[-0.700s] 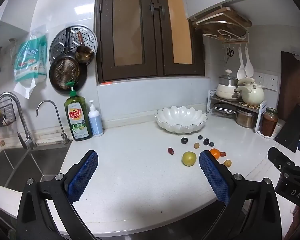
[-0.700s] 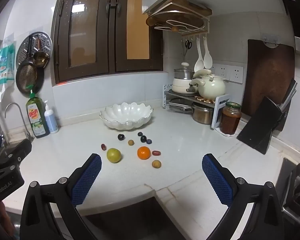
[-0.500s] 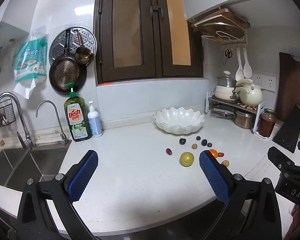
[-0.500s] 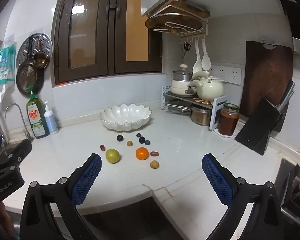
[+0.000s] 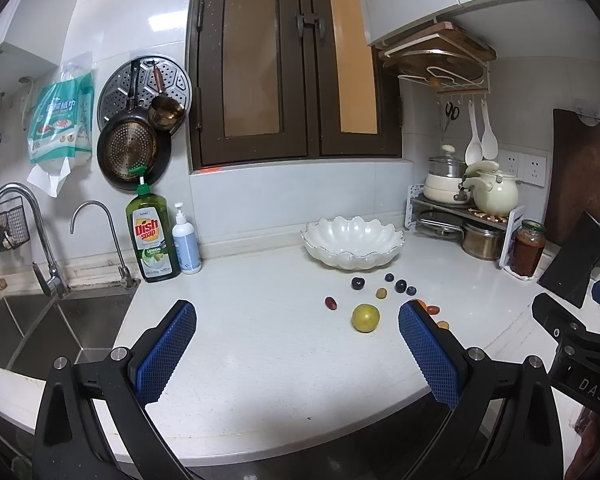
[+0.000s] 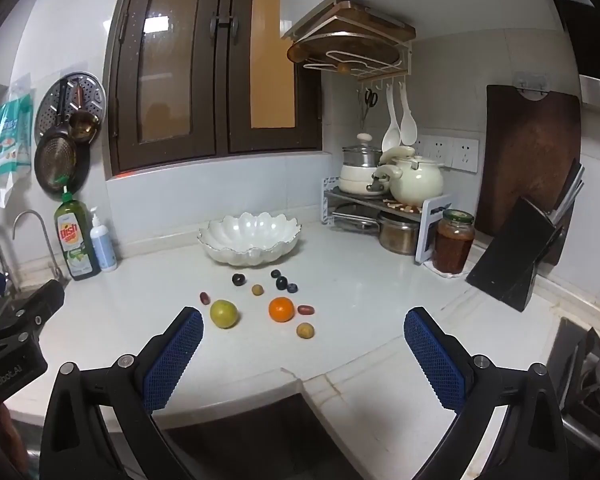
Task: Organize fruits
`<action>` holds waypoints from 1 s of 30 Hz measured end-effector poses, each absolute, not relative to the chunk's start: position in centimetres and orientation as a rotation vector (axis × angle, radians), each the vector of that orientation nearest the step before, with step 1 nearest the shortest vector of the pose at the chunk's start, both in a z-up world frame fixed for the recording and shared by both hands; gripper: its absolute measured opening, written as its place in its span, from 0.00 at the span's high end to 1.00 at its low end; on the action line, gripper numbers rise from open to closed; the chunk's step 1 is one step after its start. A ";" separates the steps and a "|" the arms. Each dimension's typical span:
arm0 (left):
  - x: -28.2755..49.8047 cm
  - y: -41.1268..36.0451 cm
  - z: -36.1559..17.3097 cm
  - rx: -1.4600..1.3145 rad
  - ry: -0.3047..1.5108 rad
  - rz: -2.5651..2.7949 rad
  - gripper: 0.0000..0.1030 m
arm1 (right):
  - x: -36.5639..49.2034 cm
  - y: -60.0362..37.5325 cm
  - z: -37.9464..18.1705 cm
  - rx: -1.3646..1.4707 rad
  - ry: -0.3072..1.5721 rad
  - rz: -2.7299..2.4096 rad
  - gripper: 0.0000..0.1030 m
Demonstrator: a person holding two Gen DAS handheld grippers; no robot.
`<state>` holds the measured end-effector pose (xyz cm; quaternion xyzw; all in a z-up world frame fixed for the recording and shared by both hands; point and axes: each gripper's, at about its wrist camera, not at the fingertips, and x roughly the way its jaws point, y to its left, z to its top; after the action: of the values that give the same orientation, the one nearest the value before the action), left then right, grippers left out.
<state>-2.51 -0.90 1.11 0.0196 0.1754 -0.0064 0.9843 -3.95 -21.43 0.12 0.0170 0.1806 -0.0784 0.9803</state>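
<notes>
Several small fruits lie loose on the white counter in front of an empty white scalloped bowl (image 5: 353,242), which also shows in the right wrist view (image 6: 250,240). A yellow-green fruit (image 5: 365,318) (image 6: 223,313), an orange (image 6: 281,309), a small red fruit (image 5: 331,303), dark berries (image 5: 400,285) (image 6: 281,282) and a small yellow-brown fruit (image 6: 305,330) are among them. My left gripper (image 5: 296,344) is open and empty, short of the fruits; its right finger hides most of the orange. My right gripper (image 6: 302,352) is open and empty near the counter's front edge.
A sink (image 5: 40,320) with taps is at the left, with a dish soap bottle (image 5: 152,236) and a pump bottle (image 5: 186,246) beside it. A pot rack (image 6: 384,208), a jar (image 6: 453,246) and a knife block (image 6: 516,256) stand at the right. A stove (image 6: 592,372) is at the far right.
Both gripper views have drifted slightly; the fruits sit a little more to the left in the left wrist view, and its right finger now hides most of the orange. Both grippers stay open.
</notes>
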 end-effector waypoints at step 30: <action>-3.1 -1.7 1.6 0.042 0.335 -0.025 0.00 | -4.8 -21.9 0.3 0.027 0.322 -0.163 0.01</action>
<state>-3.06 -1.66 1.58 0.0207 0.1668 -0.0123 0.9857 -4.78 -21.90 0.25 0.0133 0.1599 -0.0813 0.9837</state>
